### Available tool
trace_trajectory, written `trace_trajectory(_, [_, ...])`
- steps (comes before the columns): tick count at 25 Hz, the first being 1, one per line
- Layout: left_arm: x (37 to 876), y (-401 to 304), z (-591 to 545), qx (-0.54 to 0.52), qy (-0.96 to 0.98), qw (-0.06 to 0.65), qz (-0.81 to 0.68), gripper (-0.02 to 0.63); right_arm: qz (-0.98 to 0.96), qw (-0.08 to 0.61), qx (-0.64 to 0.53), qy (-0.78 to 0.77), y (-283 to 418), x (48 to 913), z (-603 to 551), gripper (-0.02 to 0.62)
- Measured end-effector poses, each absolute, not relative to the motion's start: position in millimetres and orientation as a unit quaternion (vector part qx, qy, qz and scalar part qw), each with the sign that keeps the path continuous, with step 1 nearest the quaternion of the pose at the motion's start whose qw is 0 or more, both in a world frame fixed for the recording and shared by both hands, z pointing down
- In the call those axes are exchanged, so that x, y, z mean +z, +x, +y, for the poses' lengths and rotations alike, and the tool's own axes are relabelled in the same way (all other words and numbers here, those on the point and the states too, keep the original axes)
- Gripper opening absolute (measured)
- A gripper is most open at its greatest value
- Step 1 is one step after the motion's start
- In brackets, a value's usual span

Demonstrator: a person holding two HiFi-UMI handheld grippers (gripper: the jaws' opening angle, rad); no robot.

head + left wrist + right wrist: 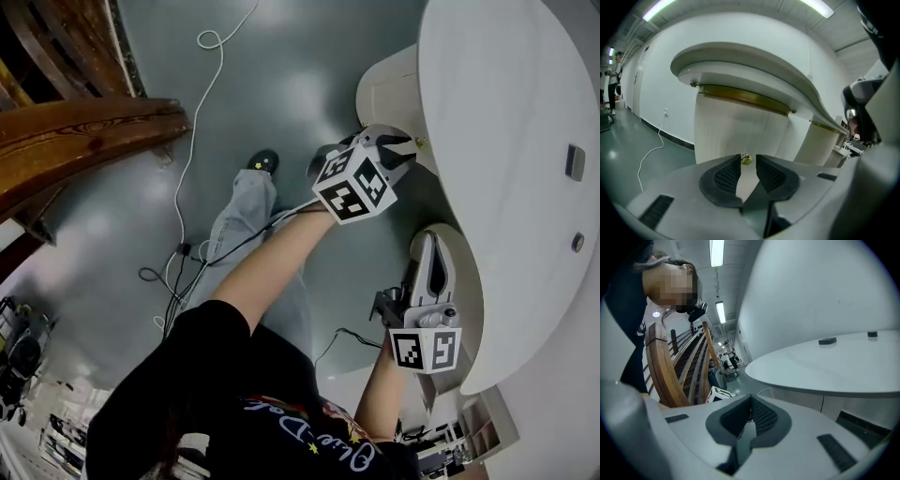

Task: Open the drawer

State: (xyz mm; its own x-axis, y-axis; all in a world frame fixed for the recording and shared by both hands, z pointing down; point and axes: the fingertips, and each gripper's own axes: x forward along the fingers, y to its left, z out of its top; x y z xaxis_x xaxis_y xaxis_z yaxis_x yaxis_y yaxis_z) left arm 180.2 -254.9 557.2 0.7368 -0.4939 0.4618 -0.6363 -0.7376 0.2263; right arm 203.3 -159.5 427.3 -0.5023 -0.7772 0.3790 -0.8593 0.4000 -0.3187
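A white curved drawer front (736, 131) stands under the rounded desk top (754, 65), and it carries a small brass knob (746, 160). In the left gripper view my left gripper (748, 158) is open, with the knob just beyond its tips and in line with the gap; the pads do not touch it. In the head view the left gripper (405, 150) points at the knob (419, 142) on the cabinet (389, 89). My right gripper (433, 242) hangs lower, shut and empty, beside a second white pedestal (466, 281). In its own view the right gripper (751, 399) points past the desk's edge.
The white desk top (506, 141) overhangs both pedestals. A wooden stair rail (84, 131) runs at the left. A white cable (202, 112) and dark cables (178, 262) lie on the grey floor. The person's leg and shoe (262, 161) stand below the left gripper.
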Motion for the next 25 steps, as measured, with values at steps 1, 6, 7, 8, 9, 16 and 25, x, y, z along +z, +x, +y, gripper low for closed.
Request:
trace_trajectory(1, [561.6,182.7,-259.2,0.195,0.911,0.189,-0.310,0.084,-0.831,0.085,0.243,0.492,203.9,427.6,-161.6,0.001])
trace_trajectory(6, [579.9,198.1,-267.1,0.205,0.905,0.211,-0.308,0.129,-0.828,0.088,0.247,0.496,205.5,427.0,-164.2,0.001])
trace_trajectory(7, [582.7,200.1,-268.3,0.206,0.904,0.213,-0.308,0.129,-0.828,0.089,0.246,0.496,205.0,427.4,-164.1,0.001])
trace_trajectory(8, [585.3,202.3,-269.4,0.208,0.903,0.214,-0.308,0.130,-0.828,0.090,0.246,0.496,205.0,427.9,-164.2,0.001])
trace_trajectory(9, [587.8,204.6,-270.4,0.211,0.903,0.215,-0.307,0.129,-0.828,0.091,0.246,0.496,205.5,428.3,-164.3,0.001])
trace_trajectory(16, [596.3,212.1,-276.2,0.211,0.898,0.219,-0.318,0.129,-0.823,0.097,0.246,0.502,213.4,431.1,-163.8,0.001])
trace_trajectory(25, [593.5,210.2,-277.6,0.217,0.899,0.203,-0.322,0.098,-0.821,0.100,0.244,0.507,213.8,430.1,-165.2,0.002])
